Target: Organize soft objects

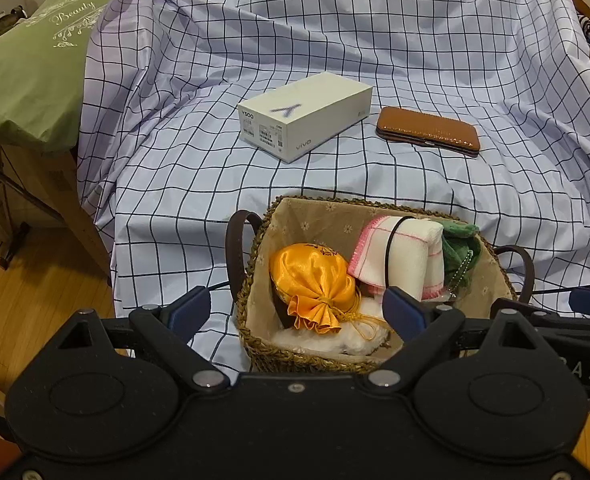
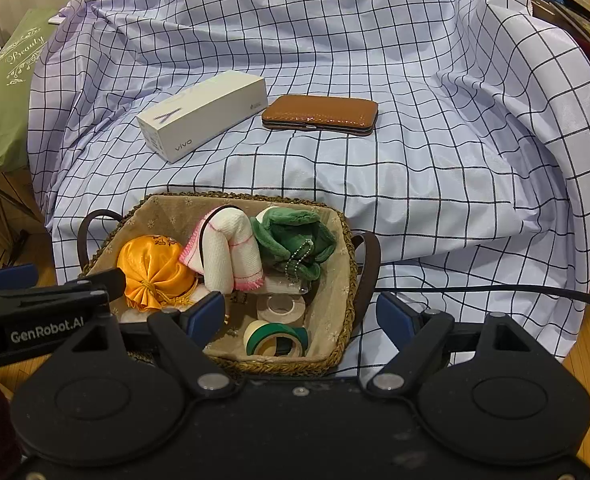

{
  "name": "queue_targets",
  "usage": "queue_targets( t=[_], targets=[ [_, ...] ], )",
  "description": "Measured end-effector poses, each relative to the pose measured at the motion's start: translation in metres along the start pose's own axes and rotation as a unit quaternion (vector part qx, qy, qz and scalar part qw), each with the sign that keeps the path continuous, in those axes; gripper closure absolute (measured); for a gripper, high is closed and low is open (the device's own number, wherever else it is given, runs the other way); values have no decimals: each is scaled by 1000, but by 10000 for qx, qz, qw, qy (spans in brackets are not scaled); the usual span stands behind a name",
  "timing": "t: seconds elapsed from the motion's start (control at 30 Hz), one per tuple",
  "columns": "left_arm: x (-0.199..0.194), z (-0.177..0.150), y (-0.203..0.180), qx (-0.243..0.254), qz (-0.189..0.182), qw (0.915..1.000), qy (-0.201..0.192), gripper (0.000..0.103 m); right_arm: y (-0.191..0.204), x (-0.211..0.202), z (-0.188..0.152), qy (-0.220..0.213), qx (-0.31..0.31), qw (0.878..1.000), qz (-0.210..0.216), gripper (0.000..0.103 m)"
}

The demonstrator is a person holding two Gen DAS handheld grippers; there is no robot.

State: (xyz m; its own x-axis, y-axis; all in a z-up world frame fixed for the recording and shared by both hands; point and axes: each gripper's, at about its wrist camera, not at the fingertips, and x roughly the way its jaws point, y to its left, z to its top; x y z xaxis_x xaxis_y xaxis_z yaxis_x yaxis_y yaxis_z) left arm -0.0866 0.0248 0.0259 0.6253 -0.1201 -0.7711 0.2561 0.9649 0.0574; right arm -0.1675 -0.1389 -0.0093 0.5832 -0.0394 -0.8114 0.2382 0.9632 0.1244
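Below both released tools (image 1: 297, 312) (image 2: 301, 318), the basket (image 2: 345, 276) holds the orange pouch (image 1: 315, 280).

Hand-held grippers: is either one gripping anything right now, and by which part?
Nothing is held. The left hand-held gripper and right hand-held gripper both stand open above the basket, pads touching nothing.

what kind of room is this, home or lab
Most likely a lived-in home room: a checked cloth draped over furniture, a wooden floor, and a green "Beauty" bag amid household clutter.
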Motion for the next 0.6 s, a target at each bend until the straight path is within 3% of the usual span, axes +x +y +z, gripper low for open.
queue_targets(
  t=[0.6],
  targets=[
    [0, -1, 0, -6, 5, 10000, 5, 13, 1, 0, 0, 18, -19, 10000, 9, 20]
  ],
)
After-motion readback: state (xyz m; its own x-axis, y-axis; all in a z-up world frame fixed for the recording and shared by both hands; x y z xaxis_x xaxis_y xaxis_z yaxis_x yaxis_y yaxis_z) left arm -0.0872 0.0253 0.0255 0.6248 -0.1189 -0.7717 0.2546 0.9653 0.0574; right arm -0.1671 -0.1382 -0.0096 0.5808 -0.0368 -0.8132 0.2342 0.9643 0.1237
